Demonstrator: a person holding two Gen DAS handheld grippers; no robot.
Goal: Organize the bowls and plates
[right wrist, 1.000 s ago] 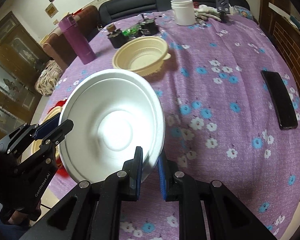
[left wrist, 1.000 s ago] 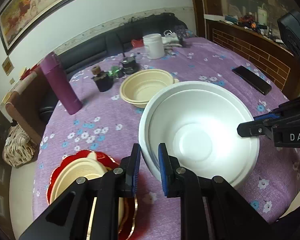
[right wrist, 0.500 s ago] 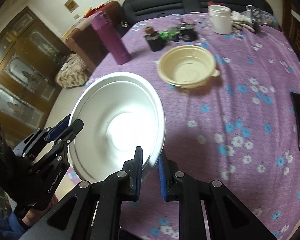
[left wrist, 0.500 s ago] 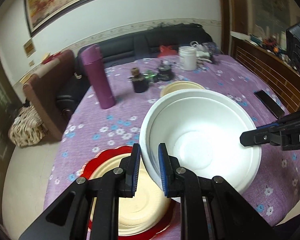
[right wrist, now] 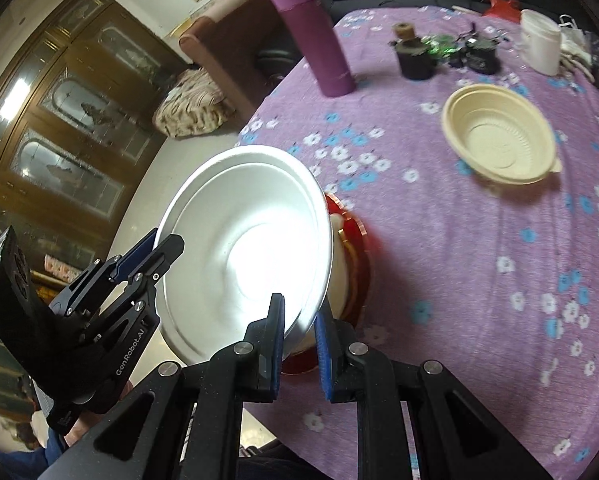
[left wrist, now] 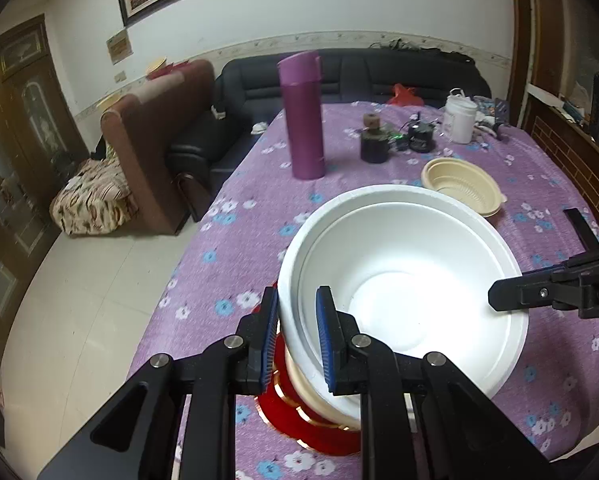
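A big white bowl (left wrist: 403, 280) hangs in the air between both grippers. My left gripper (left wrist: 297, 332) is shut on its near-left rim; my right gripper (right wrist: 299, 340) is shut on the opposite rim and shows in the left wrist view as black fingers (left wrist: 539, 292). In the right wrist view the white bowl (right wrist: 243, 252) is tilted, with the left gripper (right wrist: 147, 252) clamped on its far edge. Directly beneath sits a red plate (left wrist: 295, 420) with a cream plate (left wrist: 299, 376) stacked on it, mostly hidden. A cream bowl (right wrist: 499, 136) stands alone farther back on the table.
The purple flowered tablecloth (right wrist: 479, 260) covers a table whose left edge lies close to the red plate. A tall purple flask (left wrist: 303, 116), a dark jar (left wrist: 373, 140), a white tub (left wrist: 461, 116) and a black phone (left wrist: 583, 228) stand around. A brown armchair (left wrist: 155, 144) stands beyond.
Both grippers have carried the white bowl leftward across the table, from beside the cream bowl to above the red plate with the cream plate. The grips have not altered.
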